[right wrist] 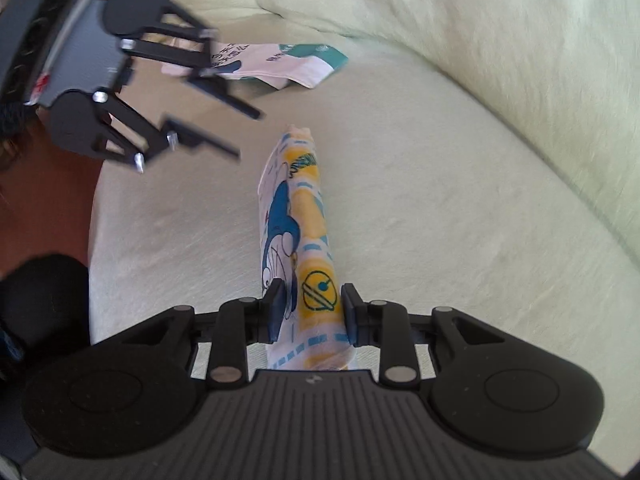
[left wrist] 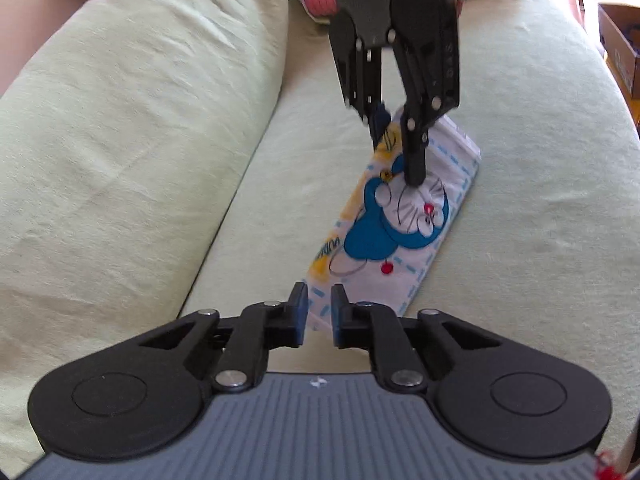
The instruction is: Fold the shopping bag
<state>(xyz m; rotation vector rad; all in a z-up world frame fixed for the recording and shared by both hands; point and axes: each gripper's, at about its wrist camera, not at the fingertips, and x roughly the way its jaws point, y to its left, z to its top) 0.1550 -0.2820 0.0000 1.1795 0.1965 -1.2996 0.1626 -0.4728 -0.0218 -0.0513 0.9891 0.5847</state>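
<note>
The shopping bag (left wrist: 400, 220) is white with a blue cartoon cat and yellow patches. It is folded into a long narrow strip on the pale green sofa seat (left wrist: 520, 240). My right gripper (right wrist: 312, 312) is shut on one end of the strip (right wrist: 304, 232); in the left wrist view it (left wrist: 394, 148) comes down from above onto the far end. My left gripper (left wrist: 320, 312) has its jaws slightly apart at the near end of the bag, holding nothing. In the right wrist view the left gripper (right wrist: 244, 132) hovers open, up and to the left of the strip.
The sofa back cushion (left wrist: 120, 140) rises on the left. Another folded white and green bag (right wrist: 296, 64) lies on the seat beyond the strip. A cardboard box (left wrist: 620, 48) stands off the sofa's far right edge. The reddish floor (right wrist: 44, 200) shows past the seat edge.
</note>
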